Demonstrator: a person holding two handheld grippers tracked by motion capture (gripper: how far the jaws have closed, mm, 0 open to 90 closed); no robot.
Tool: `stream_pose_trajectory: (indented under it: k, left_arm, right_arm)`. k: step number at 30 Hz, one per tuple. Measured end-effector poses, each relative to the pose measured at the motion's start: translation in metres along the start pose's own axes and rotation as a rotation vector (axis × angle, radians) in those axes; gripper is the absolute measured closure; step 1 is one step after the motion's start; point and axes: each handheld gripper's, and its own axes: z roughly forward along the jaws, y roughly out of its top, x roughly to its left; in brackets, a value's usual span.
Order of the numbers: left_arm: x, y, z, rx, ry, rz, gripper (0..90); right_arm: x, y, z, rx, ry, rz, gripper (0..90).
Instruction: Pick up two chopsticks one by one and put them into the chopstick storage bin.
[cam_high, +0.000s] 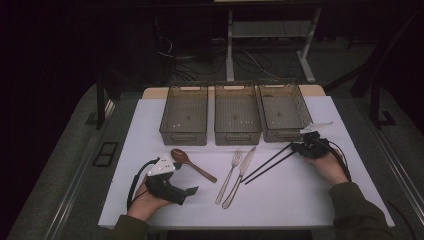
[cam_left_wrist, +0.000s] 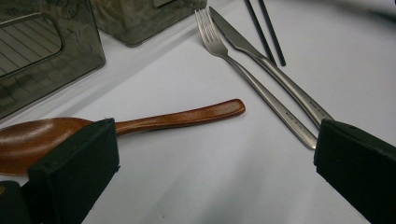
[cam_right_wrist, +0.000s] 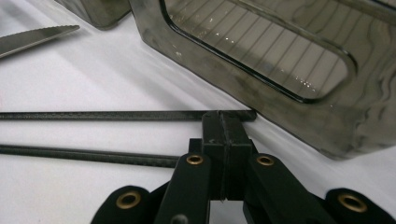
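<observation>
The left gripper (cam_high: 192, 191) rests at seven o'clock on the white table (cam_high: 300, 200), jaws spread wide and gripping nothing, the wooden spoon (cam_left_wrist: 140, 122) just beyond them. The fork (cam_high: 230, 176) and knife (cam_high: 241, 176) lie side by side at centre. At three o'clock the right gripper (cam_right_wrist: 225, 122) is clenched tight, tips at the end of one of the black chopsticks (cam_high: 267, 162); whether it pinches that stick I cannot tell. Right behind stands the right bin (cam_right_wrist: 289, 107); the middle bin (cam_high: 237, 122) and left bin (cam_high: 183, 120) stand at twelve

Left gripper (cam_left_wrist: 215, 172): jaws wide apart over the white table (cam_left_wrist: 196, 163), nothing between them. Wooden spoon (cam_left_wrist: 116, 126) lies behind the left jaw; fork (cam_left_wrist: 254, 79), knife (cam_left_wrist: 271, 70) and black chopsticks (cam_left_wrist: 266, 28) beyond. Two smoky plastic bins (cam_left_wrist: 51, 51) at top left.
</observation>
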Motion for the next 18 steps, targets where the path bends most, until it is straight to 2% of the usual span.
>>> stream_pose_trajectory:
  k: [12,18]
  left_arm:
    - [0.0,0.0,0.0,-0.002,0.0,-0.003,0.0]
    - [0.0,0.0,0.0,-0.001,-0.001,-0.004,0.0]
  right_arm:
    - [-0.014,0.001,-0.004,-0.028,-0.032,0.032,88.9]
    - [-0.02,-0.001,-0.004,-0.025,-0.042,0.048,89.0]
